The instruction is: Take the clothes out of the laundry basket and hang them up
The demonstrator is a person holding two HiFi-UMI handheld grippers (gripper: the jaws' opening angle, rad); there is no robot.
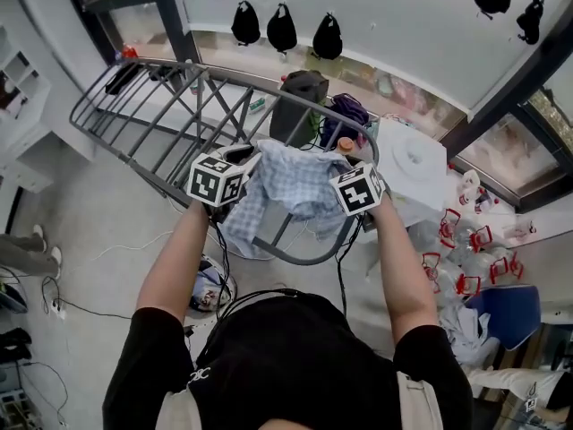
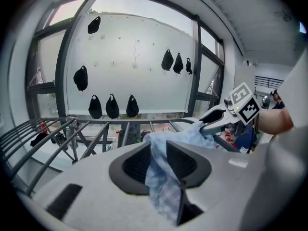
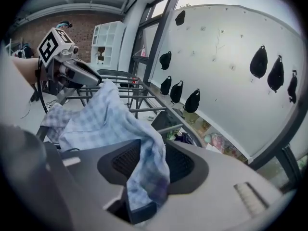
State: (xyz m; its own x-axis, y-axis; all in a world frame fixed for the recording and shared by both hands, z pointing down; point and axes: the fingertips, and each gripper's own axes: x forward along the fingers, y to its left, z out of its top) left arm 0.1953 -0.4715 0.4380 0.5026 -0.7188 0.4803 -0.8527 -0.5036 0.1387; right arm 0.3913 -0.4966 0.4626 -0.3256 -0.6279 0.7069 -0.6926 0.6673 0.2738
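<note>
Head view showed the cloth [image 1: 295, 184] at the centre of the frame. It was draped over the near rounded end of the drying rack [image 1: 134, 115], whose bars ran toward the upper left. The cloth was seen to be pale blue with a fine white check. It was crumpled, and one fold hung below the rail just left of centre.

The cloth was judged to be light, soft and limp. No shape would be kept when it was lifted, and it could be expected to slide off the smooth metal rail if more of it hung on one side. A hold was best taken along an edge, at two points well apart, so that the fabric could be spread flat.

The jaws of the left gripper [image 2: 156, 155] were seen slightly apart, with a strip of cloth hanging between the pads and apparently not pinched. The jaws of the right gripper [image 3: 150, 162] stood wider, with the cloth lying loose between them.
</note>
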